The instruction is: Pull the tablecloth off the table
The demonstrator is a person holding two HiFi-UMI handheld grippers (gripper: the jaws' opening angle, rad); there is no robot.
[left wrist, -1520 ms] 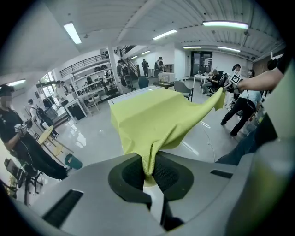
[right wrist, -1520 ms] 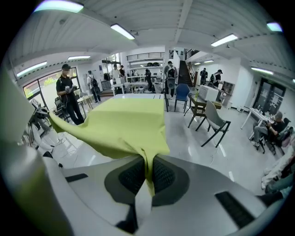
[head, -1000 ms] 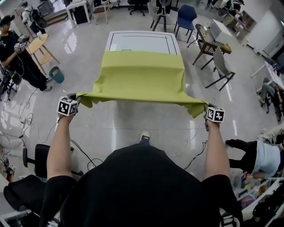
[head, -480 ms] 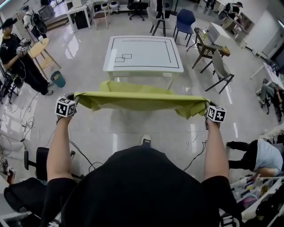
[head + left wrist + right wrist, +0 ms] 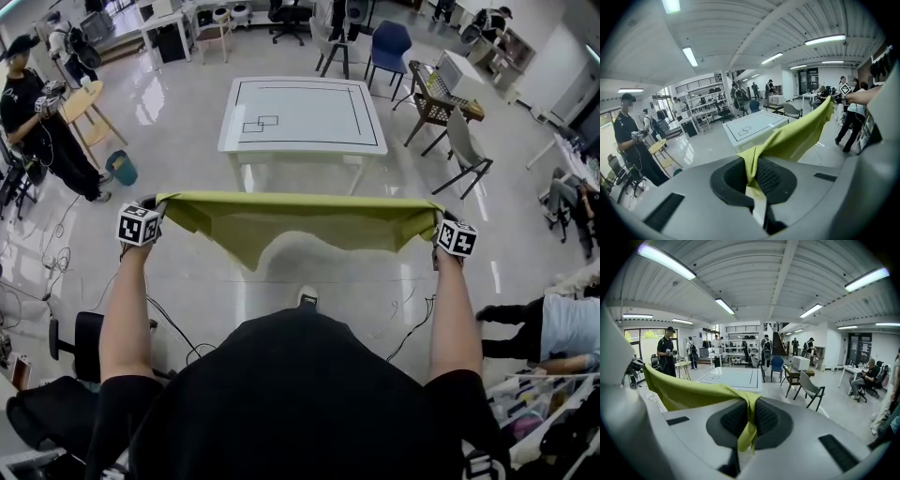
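Observation:
The yellow-green tablecloth (image 5: 300,220) hangs in the air, stretched taut between my two grippers, clear of the white table (image 5: 302,112) beyond it. My left gripper (image 5: 157,204) is shut on the cloth's left corner (image 5: 751,165), pinched between its dark pads. At the other end, the right gripper (image 5: 439,225) is shut on the right corner (image 5: 750,423). The cloth's lower edge sags toward my body. The bare table top shows black outline markings (image 5: 752,125) and stands farther off in the right gripper view (image 5: 733,377).
Chairs (image 5: 389,42) and a small side table (image 5: 441,89) stand right of the white table. A person in black (image 5: 33,122) stands at far left by a wooden stool (image 5: 84,98) and teal bucket (image 5: 120,161). Cables (image 5: 169,319) lie on the glossy floor. Another person (image 5: 553,328) crouches at right.
The cloth slid fully off the table, which was half covered a second ago. It now hangs free between both grippers, and its loose edge has dropped down toward me.

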